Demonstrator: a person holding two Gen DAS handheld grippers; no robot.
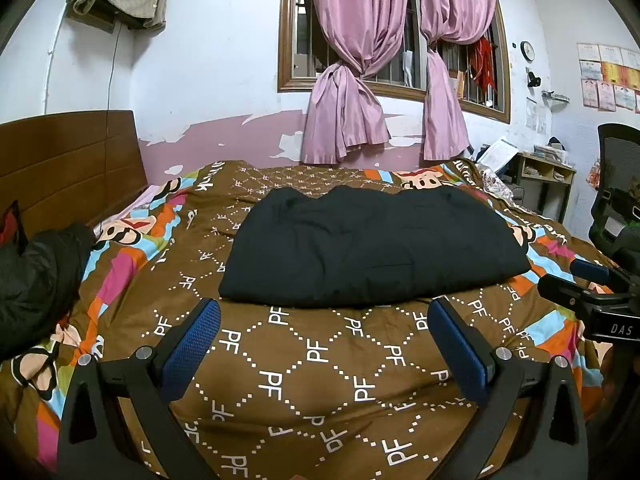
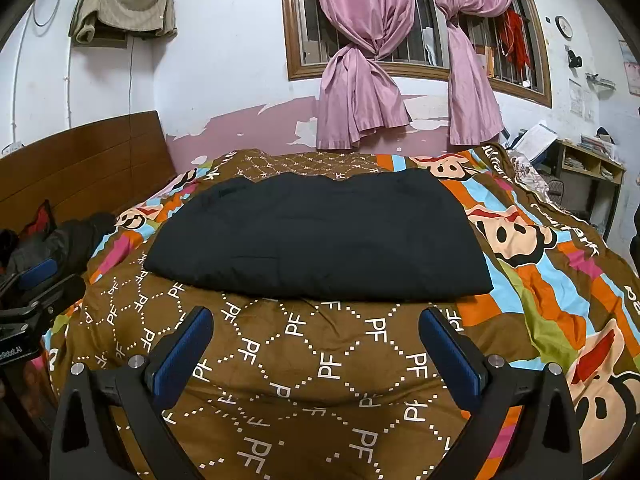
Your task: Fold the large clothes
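Observation:
A black garment [image 1: 372,248] [image 2: 320,236] lies folded into a broad rectangle on the brown patterned quilt [image 1: 312,364] [image 2: 304,360] in the middle of the bed. My left gripper [image 1: 324,316] hovers open just short of the garment's near edge, nothing between its blue pads. My right gripper [image 2: 316,320] is likewise open and empty, a little before the same edge. Each gripper shows in the other's view: the right gripper [image 1: 588,280] at the far right, the left gripper [image 2: 40,280] at the far left.
A dark jacket pile [image 1: 36,276] [image 2: 60,240] lies at the bed's left side by the wooden headboard [image 1: 68,160]. Pink curtains [image 1: 360,80] hang at the barred window behind. An office chair [image 1: 620,200] and a cluttered desk [image 1: 548,168] stand to the right.

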